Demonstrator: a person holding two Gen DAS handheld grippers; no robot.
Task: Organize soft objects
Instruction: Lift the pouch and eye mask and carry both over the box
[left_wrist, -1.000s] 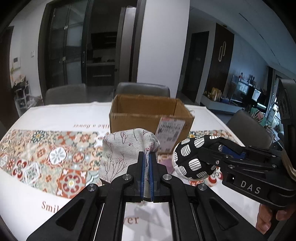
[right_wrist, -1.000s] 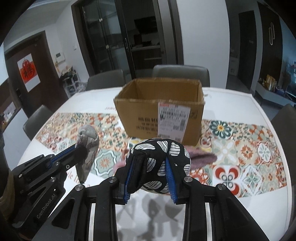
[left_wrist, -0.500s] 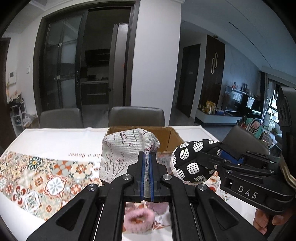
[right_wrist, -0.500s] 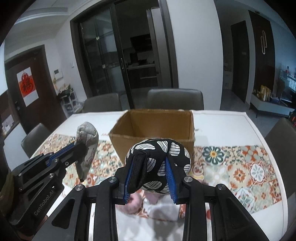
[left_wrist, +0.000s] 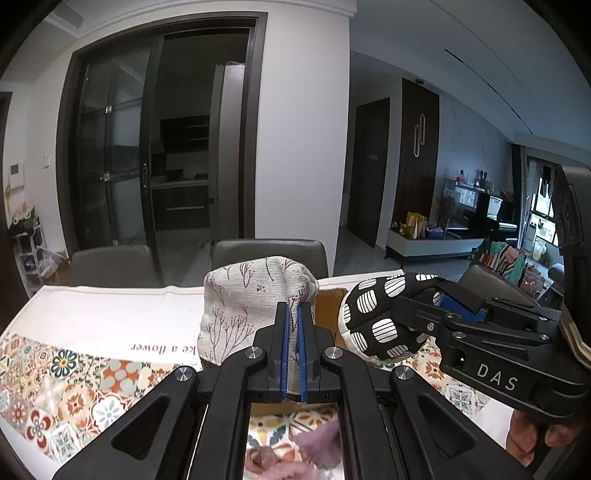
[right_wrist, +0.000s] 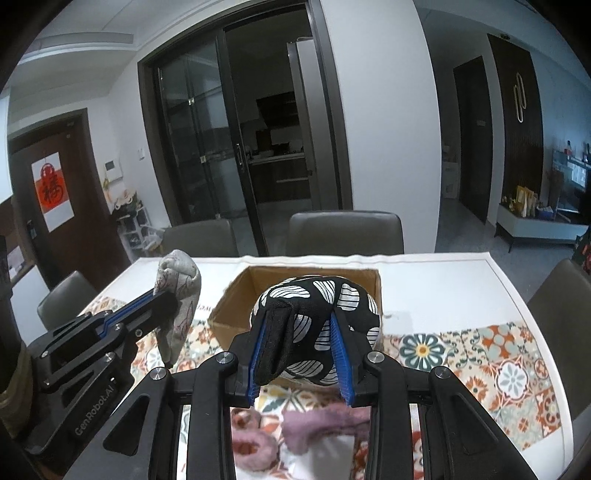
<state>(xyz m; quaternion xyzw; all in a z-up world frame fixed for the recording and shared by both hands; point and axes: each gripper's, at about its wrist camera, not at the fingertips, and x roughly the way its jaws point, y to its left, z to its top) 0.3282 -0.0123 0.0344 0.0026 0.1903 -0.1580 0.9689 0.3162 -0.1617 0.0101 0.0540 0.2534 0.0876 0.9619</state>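
My left gripper (left_wrist: 293, 314) is shut on a grey cloth pouch with a twig print (left_wrist: 247, 299), held up in the air; it also shows in the right wrist view (right_wrist: 177, 295). My right gripper (right_wrist: 299, 325) is shut on a black soft ball with white striped patches (right_wrist: 317, 314), also seen in the left wrist view (left_wrist: 380, 321). Both are held above the table, just in front of an open cardboard box (right_wrist: 236, 291), which looks empty where its inside shows.
Pink and mauve fluffy items (right_wrist: 325, 424) lie on the patterned tablecloth (right_wrist: 480, 354) below my grippers. Grey chairs (right_wrist: 343, 232) stand behind the table. Dark glass doors fill the back wall.
Both grippers have risen and tilted up with their loads; the box has dropped low in view and its open top now shows in the right wrist view.
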